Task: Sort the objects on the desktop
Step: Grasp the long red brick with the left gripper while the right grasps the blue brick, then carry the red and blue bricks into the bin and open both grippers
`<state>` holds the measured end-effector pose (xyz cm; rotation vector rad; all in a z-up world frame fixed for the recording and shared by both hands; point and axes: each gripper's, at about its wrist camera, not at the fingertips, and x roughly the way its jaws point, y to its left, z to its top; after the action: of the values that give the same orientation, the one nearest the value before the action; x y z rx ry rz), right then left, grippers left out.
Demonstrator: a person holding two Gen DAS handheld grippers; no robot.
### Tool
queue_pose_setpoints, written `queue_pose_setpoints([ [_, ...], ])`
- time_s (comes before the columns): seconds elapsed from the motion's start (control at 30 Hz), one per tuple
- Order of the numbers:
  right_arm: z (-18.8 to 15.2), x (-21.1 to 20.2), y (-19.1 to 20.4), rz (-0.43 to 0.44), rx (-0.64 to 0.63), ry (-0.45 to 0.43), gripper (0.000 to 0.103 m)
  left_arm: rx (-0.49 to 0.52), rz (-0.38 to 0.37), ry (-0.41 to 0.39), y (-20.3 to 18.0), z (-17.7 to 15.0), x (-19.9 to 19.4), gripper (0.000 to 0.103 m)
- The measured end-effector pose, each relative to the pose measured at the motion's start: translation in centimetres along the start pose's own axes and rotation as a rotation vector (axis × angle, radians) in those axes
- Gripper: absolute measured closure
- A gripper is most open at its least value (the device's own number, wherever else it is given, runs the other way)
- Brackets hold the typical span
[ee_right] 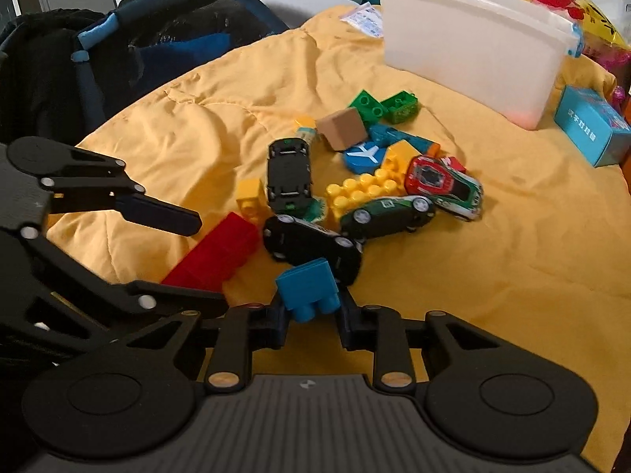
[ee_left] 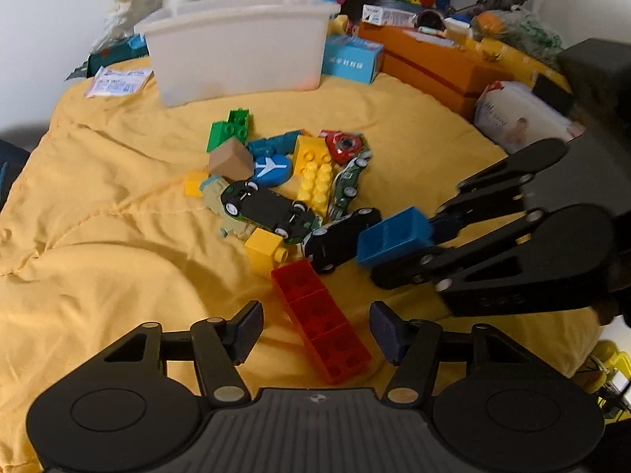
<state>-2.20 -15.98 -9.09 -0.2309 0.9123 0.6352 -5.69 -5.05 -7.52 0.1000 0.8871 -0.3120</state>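
Note:
A pile of toys lies on the yellow quilt (ee_left: 98,205): plastic bricks and several toy cars. My left gripper (ee_left: 315,331) is open and straddles a long red brick (ee_left: 315,315), with its pads clear of both sides. In the right wrist view the left gripper (ee_right: 193,260) shows the same, one finger on each side of the red brick (ee_right: 221,252). My right gripper (ee_right: 311,315) is shut on a small blue brick (ee_right: 309,289), right in front of a black toy car (ee_right: 311,244). The left wrist view shows the blue brick (ee_left: 394,236) pinched in the right gripper (ee_left: 398,254).
A white plastic bin (ee_left: 240,51) stands behind the pile. A light blue box (ee_left: 353,57) and an orange box (ee_left: 434,63) sit to its right among clutter. A dark bag (ee_right: 118,51) lies beyond the quilt's left edge. Bare quilt spreads left of the pile.

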Motion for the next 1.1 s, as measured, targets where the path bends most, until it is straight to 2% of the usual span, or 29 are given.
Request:
queue_pose_setpoints([
  [0.07,0.0,-0.1,-0.1,-0.021,0.007,-0.005,0.070,0.004,0.011,0.029,0.2,-0.1,0.8,0.048],
  [0.13,0.1,-0.1,-0.3,-0.021,0.013,-0.013,0.064,0.007,0.008,0.023,0.4,-0.3,0.9,0.051],
  [0.17,0.1,-0.1,-0.3,-0.023,0.015,-0.012,0.064,0.014,0.009,0.022,0.4,-0.3,0.9,0.055],
  [0.2,0.1,-0.1,-0.4,-0.020,0.016,-0.012,0.064,0.019,0.008,0.020,0.4,-0.3,0.9,0.063],
  [0.37,-0.3,0.2,-0.8,-0.018,0.012,0.010,0.076,0.004,0.000,0.010,0.9,0.1,0.5,0.076],
  [0.67,1.1,-2.3,-3.3,-0.031,0.106,-0.065,0.076,-0.045,0.023,-0.076,3.1,2.8,-1.2,0.076],
  [0.8,3.5,-4.3,-5.3,-0.041,0.180,-0.145,0.076,-0.080,0.040,-0.134,4.7,5.1,-2.6,0.076],
  [1.1,10.3,-7.1,-8.9,-0.090,0.238,-0.298,0.076,-0.121,0.089,-0.230,8.1,12.5,-4.3,0.076],
])
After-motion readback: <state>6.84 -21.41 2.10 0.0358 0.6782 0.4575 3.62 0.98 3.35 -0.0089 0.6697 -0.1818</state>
